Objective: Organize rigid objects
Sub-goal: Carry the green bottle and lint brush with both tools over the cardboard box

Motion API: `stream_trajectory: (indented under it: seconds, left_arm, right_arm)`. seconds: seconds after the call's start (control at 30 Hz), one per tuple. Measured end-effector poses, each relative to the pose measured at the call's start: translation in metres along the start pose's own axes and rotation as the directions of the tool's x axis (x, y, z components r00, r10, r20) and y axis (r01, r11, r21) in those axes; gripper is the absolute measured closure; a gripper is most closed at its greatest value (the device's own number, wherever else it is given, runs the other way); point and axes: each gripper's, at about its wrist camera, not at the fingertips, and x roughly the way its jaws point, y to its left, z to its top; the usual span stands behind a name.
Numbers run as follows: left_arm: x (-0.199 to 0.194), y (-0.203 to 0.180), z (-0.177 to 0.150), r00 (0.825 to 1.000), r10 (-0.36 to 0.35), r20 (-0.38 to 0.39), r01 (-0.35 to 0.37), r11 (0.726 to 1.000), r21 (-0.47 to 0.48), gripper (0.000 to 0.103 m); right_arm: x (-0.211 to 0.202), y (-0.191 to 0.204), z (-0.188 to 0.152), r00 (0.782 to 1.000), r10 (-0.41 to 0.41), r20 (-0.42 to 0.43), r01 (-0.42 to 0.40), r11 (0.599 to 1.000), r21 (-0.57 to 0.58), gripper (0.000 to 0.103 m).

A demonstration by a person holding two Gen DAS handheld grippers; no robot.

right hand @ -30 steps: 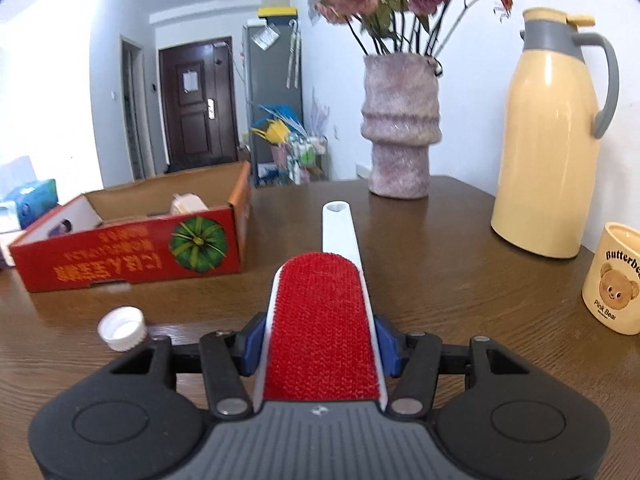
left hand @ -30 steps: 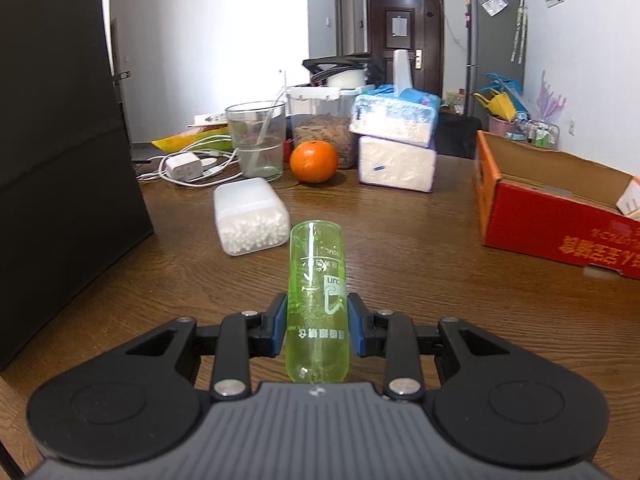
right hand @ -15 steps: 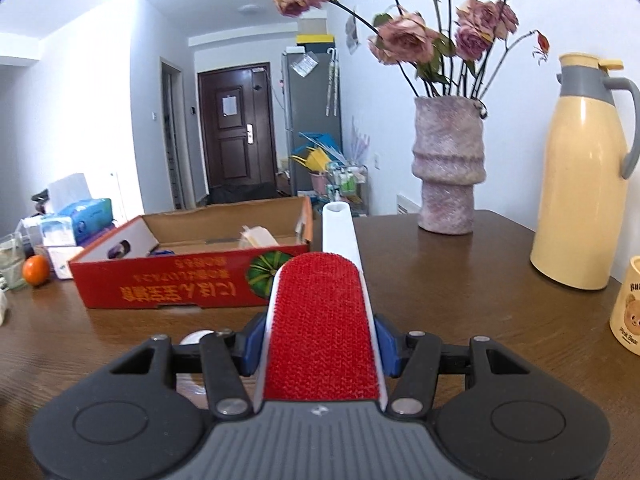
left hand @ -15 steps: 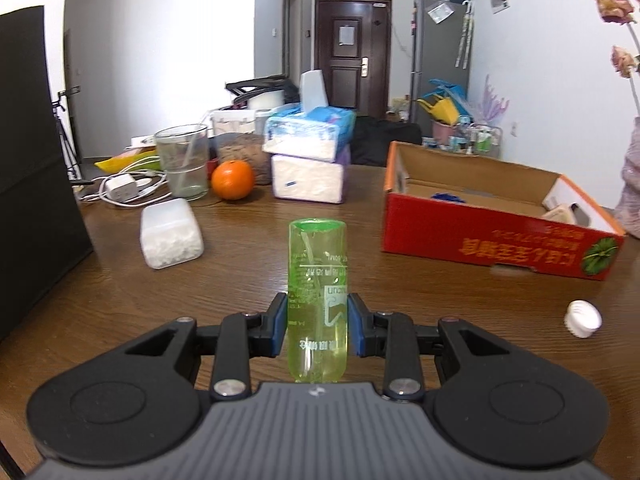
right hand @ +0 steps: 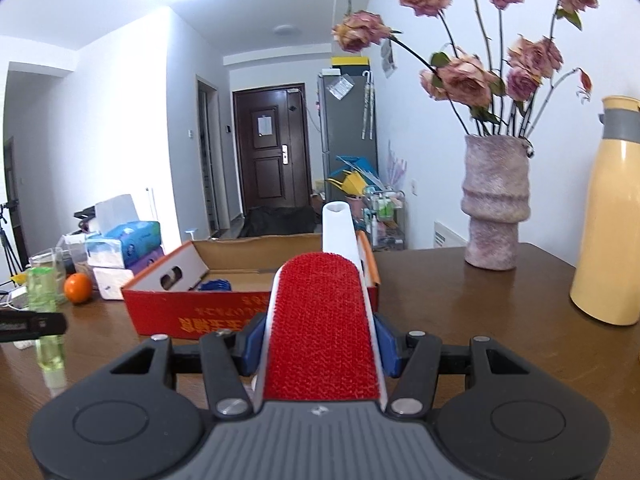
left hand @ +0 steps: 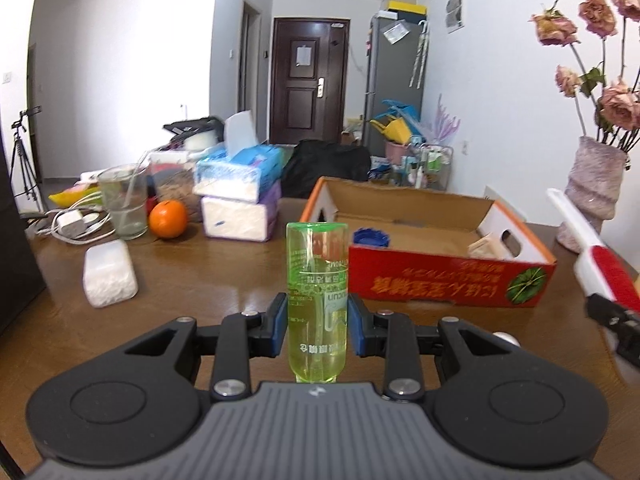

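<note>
My left gripper [left hand: 318, 330] is shut on a clear green bottle [left hand: 317, 296] that points base-forward above the wooden table. My right gripper [right hand: 320, 346] is shut on a lint brush [right hand: 322, 320] with a red pad and a white handle aimed ahead. A red cardboard box [left hand: 448, 280] lies open just beyond both grippers; inside it sit a blue lid [left hand: 371, 237] and a pale block [left hand: 490, 247]. In the left wrist view the lint brush [left hand: 592, 256] shows at the right edge. The right wrist view catches the green bottle [right hand: 45, 312] at its left edge.
An orange [left hand: 168, 219], a glass [left hand: 123, 200], stacked tissue packs [left hand: 240, 196], a white container [left hand: 109, 273] and cables crowd the table's left. A white cap [left hand: 506, 338] lies near the box. A vase of dried roses [right hand: 496, 204] and a yellow thermos [right hand: 612, 232] stand right.
Both grippers have risen and swung toward the red box, which now lies straight ahead of both. The grips on the bottle and the brush are unchanged.
</note>
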Motion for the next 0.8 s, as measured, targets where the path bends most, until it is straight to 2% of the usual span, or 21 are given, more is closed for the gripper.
stream_trajectory:
  seconds: [0.3,0.8]
  left_arm:
    - [0.012,-0.027,0.023,0.998,-0.054,0.037,0.055,0.998,-0.022,0.072]
    - [0.054,-0.039,0.052,0.996,-0.068,0.059,0.072,0.995,-0.069,0.072]
  right_arm:
    - [0.014,0.017,0.016,0.999,0.033,0.041,-0.034,0.999,0.013,0.048]
    - [0.060,0.022,0.034,0.998,0.044,0.054,-0.045,0.999,0.025,0.048]
